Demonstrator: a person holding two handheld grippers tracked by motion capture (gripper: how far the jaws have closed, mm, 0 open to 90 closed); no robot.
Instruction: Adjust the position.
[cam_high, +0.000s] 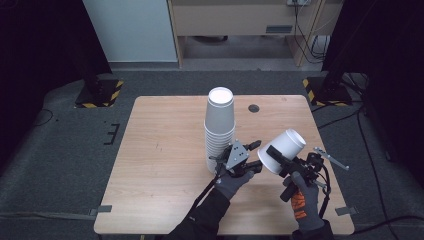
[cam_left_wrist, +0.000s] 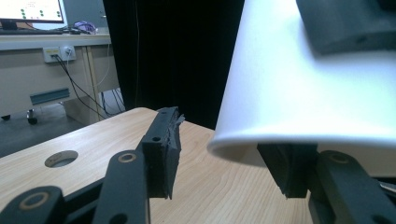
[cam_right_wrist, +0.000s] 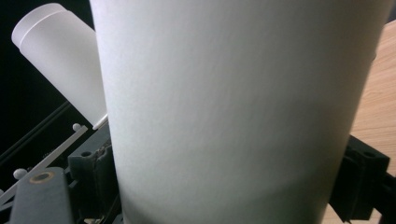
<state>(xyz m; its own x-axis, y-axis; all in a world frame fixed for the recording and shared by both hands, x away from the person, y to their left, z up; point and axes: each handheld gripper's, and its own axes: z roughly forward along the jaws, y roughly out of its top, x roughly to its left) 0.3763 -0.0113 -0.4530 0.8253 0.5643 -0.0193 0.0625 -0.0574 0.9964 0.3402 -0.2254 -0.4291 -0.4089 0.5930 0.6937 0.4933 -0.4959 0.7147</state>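
High view: paper cup (cam_high: 283, 148) gripped in right tongs (cam_high: 272, 155), beside left tongs (cam_high: 254, 156).

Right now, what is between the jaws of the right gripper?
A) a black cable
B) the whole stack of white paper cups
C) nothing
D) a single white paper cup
D: in the high view the right gripper has its jaws closed on a single white paper cup, held tilted above the light wooden table, apart from the stack of white paper cups.
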